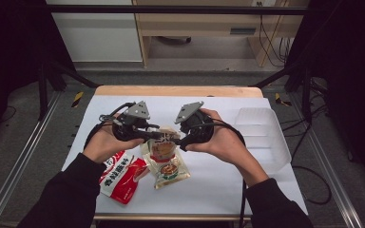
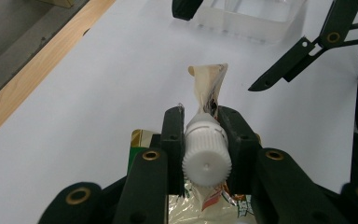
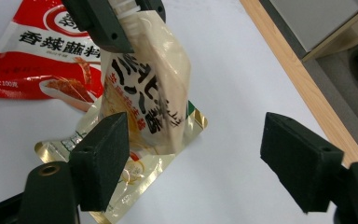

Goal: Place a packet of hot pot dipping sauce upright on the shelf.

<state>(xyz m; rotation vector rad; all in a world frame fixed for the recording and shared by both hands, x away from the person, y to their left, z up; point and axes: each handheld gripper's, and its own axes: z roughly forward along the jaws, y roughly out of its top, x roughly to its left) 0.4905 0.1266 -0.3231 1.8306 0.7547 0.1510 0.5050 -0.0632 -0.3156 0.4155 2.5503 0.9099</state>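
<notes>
A cream spouted pouch [image 1: 164, 147] with dark lettering hangs above the white table, between both hands. My left gripper [image 2: 204, 122] is shut on its white ribbed cap [image 2: 206, 154], and the pouch's crumpled body [image 2: 209, 88] sticks out past the jaws. In the right gripper view the pouch [image 3: 149, 93] dangles from the left gripper's jaw [image 3: 102, 23]. My right gripper [image 3: 200, 158] stands open with its jaws wide apart. The pouch's lower edge is just beside the left pad [image 3: 105, 158], and nothing is pressed between the pads.
A gold-trimmed pouch [image 1: 171, 172] lies flat under the held one, and a red sauce pouch [image 1: 121, 178] lies to its left. A clear plastic tray [image 1: 266, 137] stands at the table's right side. The wooden table edge [image 1: 178, 90] runs along the far side.
</notes>
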